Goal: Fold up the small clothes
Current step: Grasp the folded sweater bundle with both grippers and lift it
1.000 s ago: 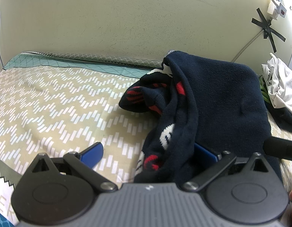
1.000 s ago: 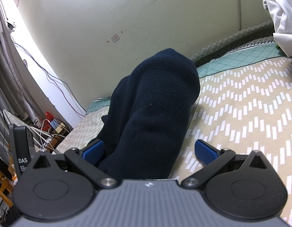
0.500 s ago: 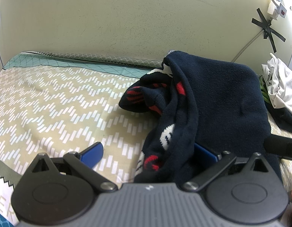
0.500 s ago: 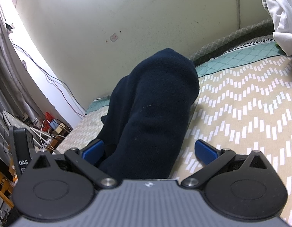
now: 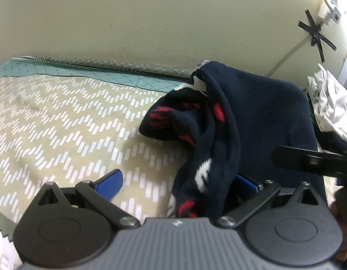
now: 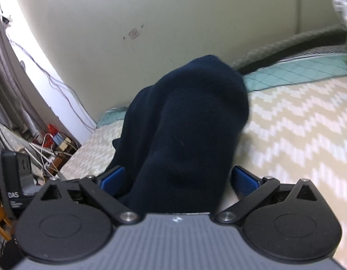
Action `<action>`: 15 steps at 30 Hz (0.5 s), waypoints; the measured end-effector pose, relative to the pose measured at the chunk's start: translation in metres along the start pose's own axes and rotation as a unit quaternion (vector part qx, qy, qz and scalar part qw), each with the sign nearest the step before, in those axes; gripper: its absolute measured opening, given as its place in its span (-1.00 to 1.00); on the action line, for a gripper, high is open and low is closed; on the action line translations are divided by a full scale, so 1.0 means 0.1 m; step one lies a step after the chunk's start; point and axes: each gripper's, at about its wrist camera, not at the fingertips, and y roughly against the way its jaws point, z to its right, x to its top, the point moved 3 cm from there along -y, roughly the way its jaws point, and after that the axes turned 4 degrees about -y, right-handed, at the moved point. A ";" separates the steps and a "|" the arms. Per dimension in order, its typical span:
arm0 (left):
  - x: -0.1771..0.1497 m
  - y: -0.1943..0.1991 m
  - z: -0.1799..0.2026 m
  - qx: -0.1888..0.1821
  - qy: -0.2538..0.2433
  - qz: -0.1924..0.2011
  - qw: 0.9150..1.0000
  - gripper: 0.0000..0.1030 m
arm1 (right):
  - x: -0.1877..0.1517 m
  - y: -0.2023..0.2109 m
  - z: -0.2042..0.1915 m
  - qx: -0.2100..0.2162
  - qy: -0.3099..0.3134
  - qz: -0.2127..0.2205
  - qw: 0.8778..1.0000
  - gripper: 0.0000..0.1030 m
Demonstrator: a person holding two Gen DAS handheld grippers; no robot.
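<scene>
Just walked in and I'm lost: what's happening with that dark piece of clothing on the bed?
A person is working with a handheld gripper in each hand on a navy garment with red and white markings, lying bunched on the patterned bedsheet. The left gripper has its fingers spread wide, with cloth draped over one finger. The right gripper is also open, with the cloth between its fingers. No neat fold shows yet. A white pile of clothes waits beside it.

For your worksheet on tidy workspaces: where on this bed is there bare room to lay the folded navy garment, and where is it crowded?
Free: the patterned bedspread left of the navy garment, up to the teal border by the wall. Crowded: the right side, where the white clothes pile sits behind the garment.
</scene>
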 end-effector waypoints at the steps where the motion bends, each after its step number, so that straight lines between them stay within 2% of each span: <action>1: 0.02 -0.03 0.00 -0.002 0.001 0.006 1.000 1.00 | 0.04 -0.07 -0.01 -0.004 -0.001 -0.002 1.000 0.79; 3: 0.01 -0.07 0.02 0.000 -0.005 0.019 1.000 1.00 | 0.11 -0.18 -0.04 -0.022 0.001 -0.009 1.000 0.50; 4: 0.01 -0.07 0.03 0.002 -0.007 0.020 1.000 0.98 | 0.14 -0.20 -0.05 -0.020 -0.003 -0.014 1.000 0.42; 6: 0.02 -0.04 0.07 -0.015 -0.006 0.022 1.000 0.68 | 0.16 -0.16 -0.06 -0.012 -0.003 -0.017 1.000 0.26; 8: 0.05 0.01 0.17 -0.054 0.011 0.013 0.998 -0.03 | 0.15 -0.05 -0.10 -0.008 0.015 -0.012 1.000 0.04; 9: 0.09 0.03 0.25 -0.066 0.016 0.008 0.998 -0.05 | 0.15 0.00 -0.12 -0.006 0.020 -0.011 1.000 -0.01; 12: 0.23 0.09 0.66 -0.049 -0.030 0.025 0.998 -0.06 | 0.19 0.20 -0.16 0.002 0.031 0.004 1.000 -0.13; 15: 0.49 0.11 1.14 -0.082 -0.054 0.031 0.995 -0.10 | 0.37 0.57 -0.17 -0.008 0.066 0.054 0.996 -0.14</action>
